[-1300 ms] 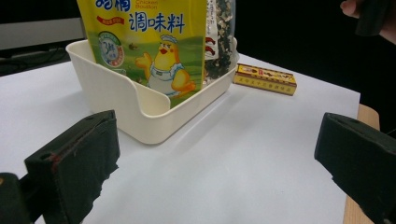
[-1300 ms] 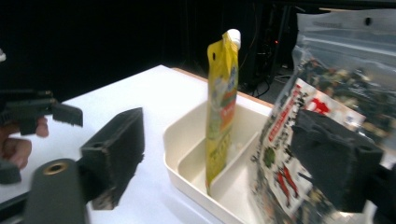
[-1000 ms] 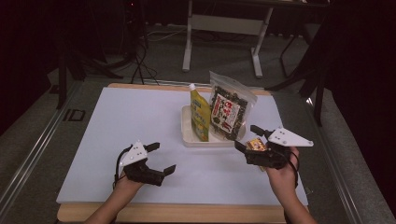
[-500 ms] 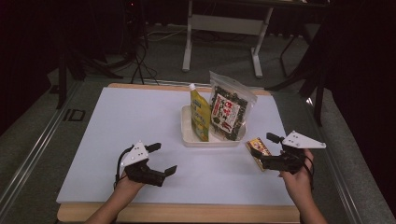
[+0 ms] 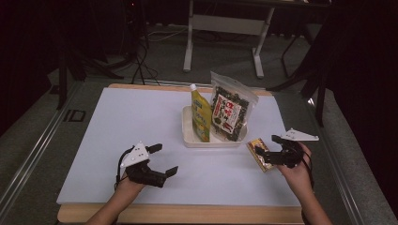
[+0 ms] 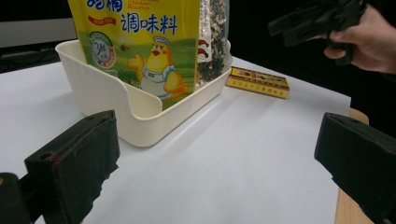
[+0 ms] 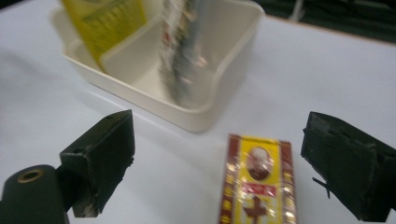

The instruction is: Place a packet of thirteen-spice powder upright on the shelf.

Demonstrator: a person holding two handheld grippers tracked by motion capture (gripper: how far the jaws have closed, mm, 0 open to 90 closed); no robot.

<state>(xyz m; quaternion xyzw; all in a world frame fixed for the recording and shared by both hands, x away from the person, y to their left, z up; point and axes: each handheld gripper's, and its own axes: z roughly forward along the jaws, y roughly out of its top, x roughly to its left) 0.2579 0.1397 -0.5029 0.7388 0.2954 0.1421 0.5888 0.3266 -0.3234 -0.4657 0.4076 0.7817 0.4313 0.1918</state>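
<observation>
Gold-and-red flat packet (image 5: 259,153) lies on the white table (image 5: 117,126) near its right edge, just beside the cream tray (image 5: 187,136). Right claw (image 5: 267,152) has just been opening, jaws apart either side of the packet, not pressing it. Left claw (image 5: 164,159) sits apart near the front edge, holding nothing.

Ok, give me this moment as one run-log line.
right gripper: open, jaws just opened, over box | box: flat on table, beside tray | left gripper: open, idle | tray: two pouches upright
</observation>
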